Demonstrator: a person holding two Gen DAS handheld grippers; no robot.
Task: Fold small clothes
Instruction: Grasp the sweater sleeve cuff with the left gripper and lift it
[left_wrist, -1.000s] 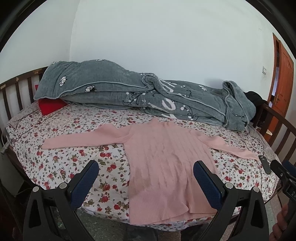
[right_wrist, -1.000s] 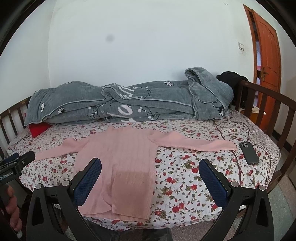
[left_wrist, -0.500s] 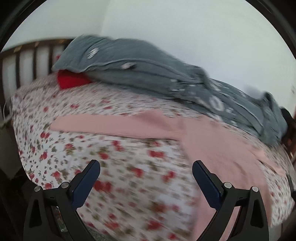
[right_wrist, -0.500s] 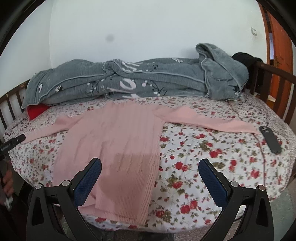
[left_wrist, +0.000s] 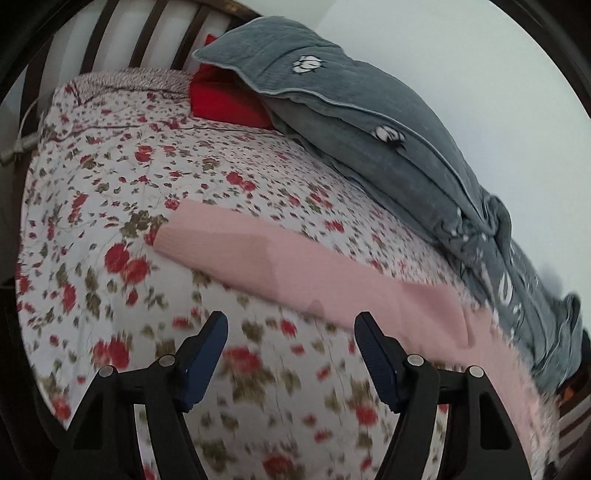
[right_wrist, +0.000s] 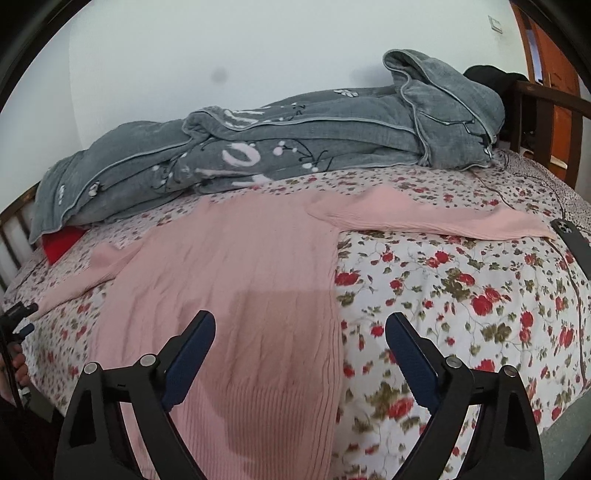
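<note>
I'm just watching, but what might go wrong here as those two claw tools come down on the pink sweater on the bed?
1. The left gripper has been closing its jaws over the flowered sheet, just short of the pink sweater sleeve; it might pinch sheet along with knit.
2. The phone lies right at the other cuff, so lifting that sleeve could drag it.
3. The right gripper straddles the sweater's side edge and could grab unevenly.

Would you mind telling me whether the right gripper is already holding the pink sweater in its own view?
No, the right gripper hangs open above the pink sweater, with nothing pinched between its pads.
</note>
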